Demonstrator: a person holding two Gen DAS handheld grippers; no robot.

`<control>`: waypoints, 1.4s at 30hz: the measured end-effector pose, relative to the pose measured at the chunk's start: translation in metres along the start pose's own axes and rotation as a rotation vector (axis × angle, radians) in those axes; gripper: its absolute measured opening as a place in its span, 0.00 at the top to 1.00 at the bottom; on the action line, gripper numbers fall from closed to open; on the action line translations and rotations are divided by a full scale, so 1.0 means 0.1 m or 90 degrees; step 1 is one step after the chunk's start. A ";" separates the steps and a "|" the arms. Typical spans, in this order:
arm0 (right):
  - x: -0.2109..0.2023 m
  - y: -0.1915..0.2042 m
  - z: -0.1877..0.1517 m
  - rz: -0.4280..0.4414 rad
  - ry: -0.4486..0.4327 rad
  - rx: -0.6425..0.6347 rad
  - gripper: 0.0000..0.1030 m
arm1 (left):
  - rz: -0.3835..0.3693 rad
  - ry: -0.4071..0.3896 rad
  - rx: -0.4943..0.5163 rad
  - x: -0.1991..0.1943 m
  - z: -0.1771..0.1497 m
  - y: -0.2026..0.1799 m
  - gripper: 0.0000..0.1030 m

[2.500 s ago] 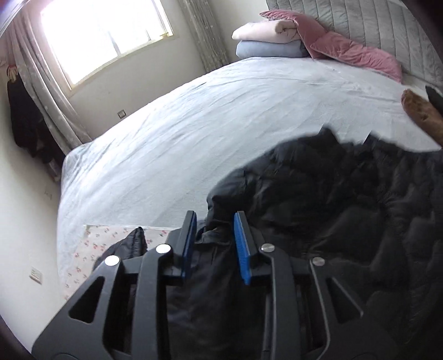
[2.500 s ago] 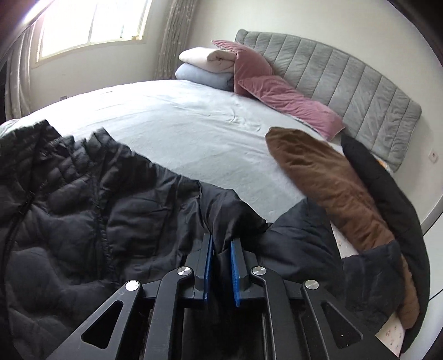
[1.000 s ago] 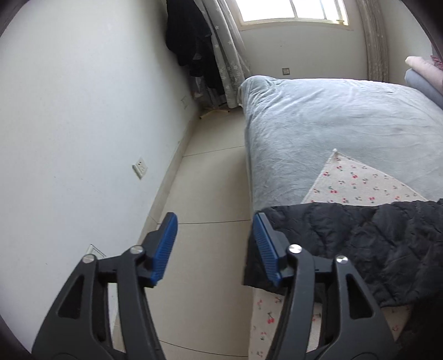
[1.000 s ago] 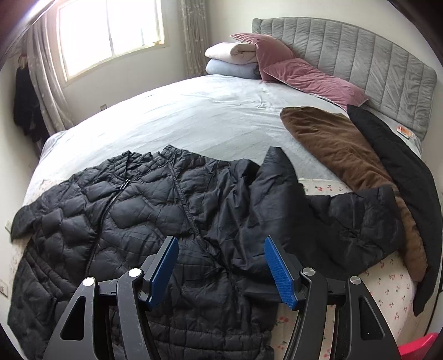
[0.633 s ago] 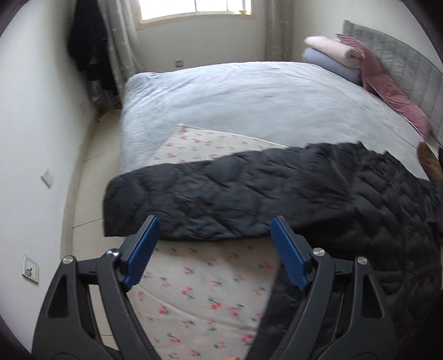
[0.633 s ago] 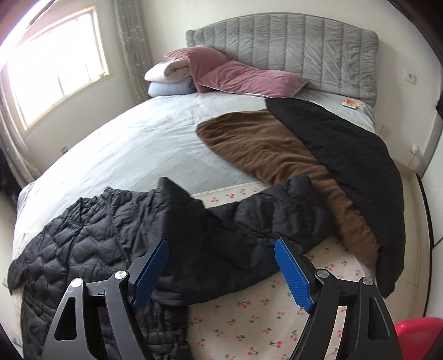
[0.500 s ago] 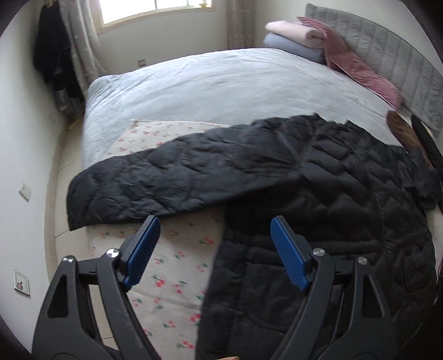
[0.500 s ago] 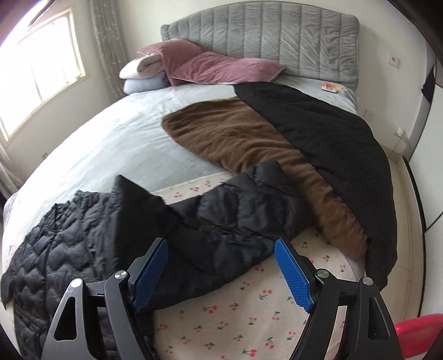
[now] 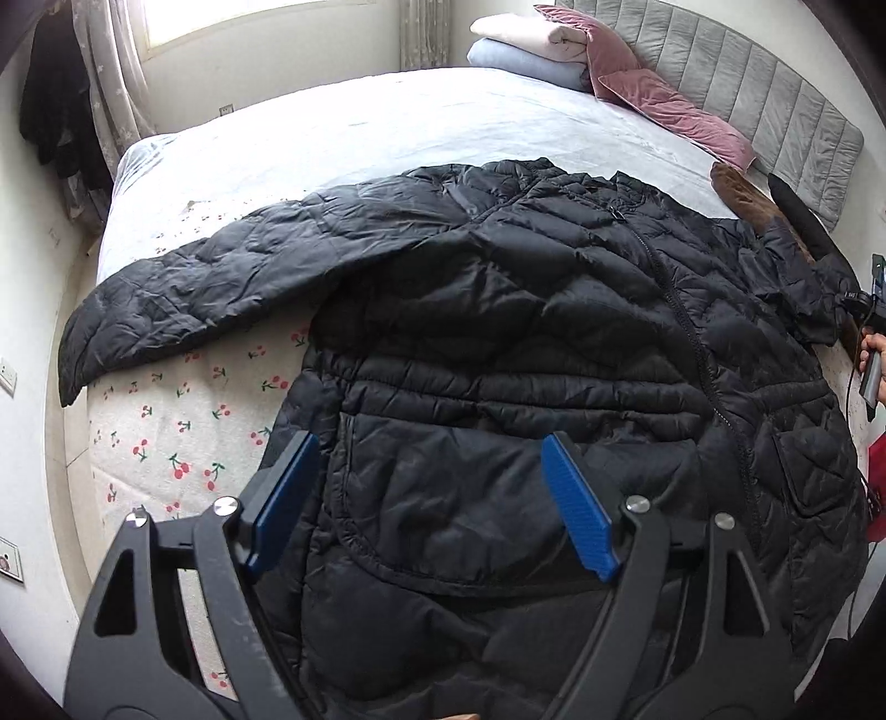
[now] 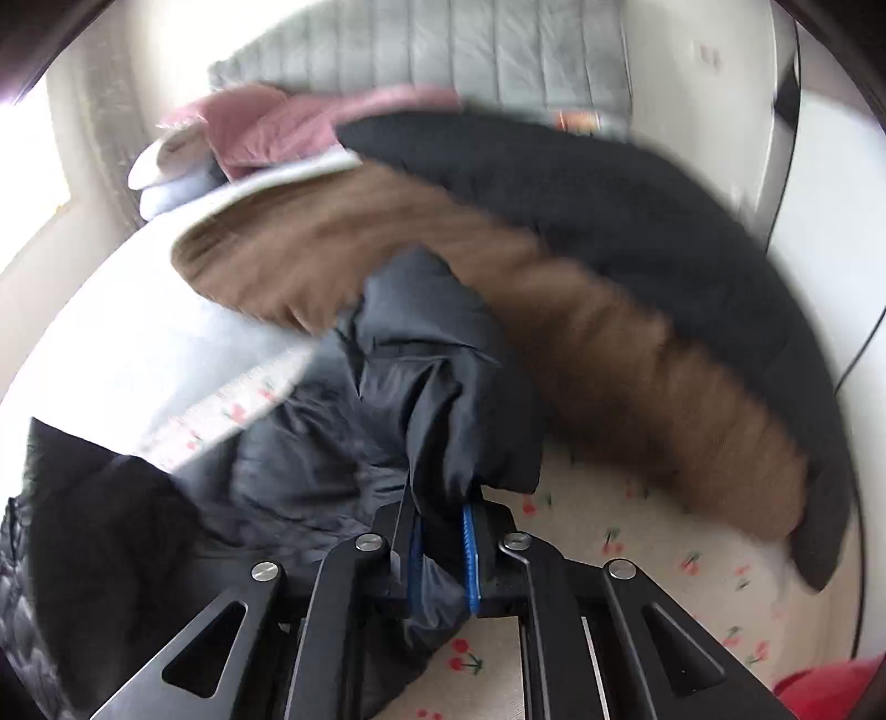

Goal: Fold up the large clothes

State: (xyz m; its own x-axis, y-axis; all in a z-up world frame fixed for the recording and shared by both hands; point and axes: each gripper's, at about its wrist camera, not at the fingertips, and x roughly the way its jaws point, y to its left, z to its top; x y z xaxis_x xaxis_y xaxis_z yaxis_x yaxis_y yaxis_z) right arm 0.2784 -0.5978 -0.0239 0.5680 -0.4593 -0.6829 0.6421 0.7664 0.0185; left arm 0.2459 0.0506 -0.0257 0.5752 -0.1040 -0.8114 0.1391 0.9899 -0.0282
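Fingers of the left gripper (image 9: 429, 501) stand spread wide above the lower front of a black quilted jacket (image 9: 554, 343), holding nothing; whether the blue pads (image 9: 578, 518) touch the fabric cannot be told. Fingers of the right gripper (image 10: 440, 540) are pressed together on the end of the jacket's sleeve (image 10: 443, 399), a fold of dark cloth pinched between the blue pads (image 10: 469, 540)

Zipped up and lying front side up, the jacket spreads across the near part of the bed (image 9: 387, 122), partly on a cherry-print sheet (image 9: 183, 421), collar toward the headboard (image 9: 775, 99). Its other sleeve (image 9: 221, 282) stretches flat toward the bed's left edge

Beside the pinched sleeve lie a brown blanket (image 10: 609, 332) and a black quilt (image 10: 637, 210), blurred in the right wrist view. Pink pillows (image 9: 659, 105) and folded bedding (image 9: 526, 47) sit at the headboard. A curtain (image 9: 116, 72) hangs by the window. No brand, label or writing can be read on the jacket
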 end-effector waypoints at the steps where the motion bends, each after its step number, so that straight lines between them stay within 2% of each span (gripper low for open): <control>1: -0.20 0.06 0.05 -0.026 -0.049 -0.037 0.92 | -0.003 -0.001 -0.003 0.00 -0.01 0.01 0.20; 2: -0.42 0.09 0.10 -0.062 -0.103 -0.070 0.92 | -0.003 -0.002 -0.004 -0.01 -0.03 0.02 0.20; 4: -0.71 0.01 0.17 -0.128 -0.171 -0.088 0.92 | -0.003 -0.004 -0.006 -0.02 -0.06 0.04 0.20; 6: -0.79 -0.21 0.20 -0.199 -0.188 -0.075 0.91 | -0.012 -0.002 -0.009 -0.03 -0.11 0.06 0.20; 8: -0.64 -0.39 0.16 -0.252 -0.139 -0.079 0.89 | -0.019 0.008 -0.013 -0.01 -0.16 0.08 0.20; 9: -0.49 -0.46 0.11 -0.278 -0.083 -0.097 0.85 | -0.021 0.014 -0.013 0.00 -0.19 0.09 0.20; 11: -0.29 -0.57 -0.02 -0.293 0.005 -0.119 0.83 | -0.008 0.019 -0.006 -0.02 -0.23 0.11 0.20; 12: -0.28 -0.62 -0.07 -0.282 0.027 -0.115 0.79 | 0.005 0.020 -0.001 -0.05 -0.25 0.14 0.20; 13: -0.35 -0.67 -0.12 -0.256 0.034 -0.105 0.78 | 0.015 0.019 0.004 -0.09 -0.26 0.17 0.20; 14: -0.47 -0.70 -0.16 -0.223 0.032 -0.094 0.72 | 0.024 0.018 0.009 -0.13 -0.27 0.21 0.20; 15: -0.58 -0.72 -0.19 -0.191 0.031 -0.085 0.55 | 0.030 0.020 0.011 -0.19 -0.29 0.27 0.20; 17: -0.90 -0.76 -0.26 -0.084 0.033 -0.072 0.34 | 0.025 0.031 0.007 -0.29 -0.34 0.39 0.20; 20: -1.40 -0.77 -0.47 0.083 0.061 -0.072 0.31 | -0.005 0.059 -0.012 -0.41 -0.47 0.61 0.20; 23: -1.76 -0.72 -0.74 0.212 0.108 -0.075 0.26 | -0.056 0.080 -0.018 -0.46 -0.65 0.83 0.20; 25: -1.88 -0.59 -0.95 0.290 0.151 -0.081 0.25 | -0.070 0.084 -0.006 -0.44 -0.77 0.94 0.20; 29: -2.02 -0.32 -1.57 0.377 0.242 -0.124 0.25 | -0.119 0.129 -0.021 -0.30 -1.01 1.08 0.20; 31: -2.03 -0.17 -1.94 0.398 0.291 -0.151 0.25 | -0.135 0.120 -0.028 -0.33 -1.08 1.08 0.23; 32: -2.01 -0.13 -2.10 0.401 0.309 -0.159 0.25 | -0.155 0.119 -0.034 -0.36 -1.11 1.07 0.36; 33: -1.97 -0.11 -2.26 0.402 0.332 -0.166 0.26 | -0.187 0.128 -0.050 -0.38 -1.13 1.07 0.61; 34: -1.94 -0.06 -2.41 0.407 0.357 -0.167 0.30 | -0.229 0.144 -0.073 -0.40 -1.15 1.05 0.69; 36: -1.96 0.02 -2.62 0.448 0.395 -0.161 0.76 | -0.277 0.154 -0.075 -0.48 -1.21 0.92 0.84; 39: -2.17 0.00 -2.55 0.444 0.348 -0.171 0.88 | -0.299 0.140 -0.057 -0.75 -1.23 0.75 0.87; 42: -2.36 -0.14 -2.36 0.433 0.309 -0.154 0.89 | -0.319 0.128 -0.065 -1.00 -1.30 0.71 0.86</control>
State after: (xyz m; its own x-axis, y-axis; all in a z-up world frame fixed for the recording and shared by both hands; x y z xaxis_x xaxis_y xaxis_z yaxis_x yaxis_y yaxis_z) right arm 0.0140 -0.3945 -0.0349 0.4702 0.3330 -0.8173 0.0849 0.9047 0.4175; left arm 0.0930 0.1437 -0.0222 0.2915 -0.5547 -0.7793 0.2715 0.8292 -0.4886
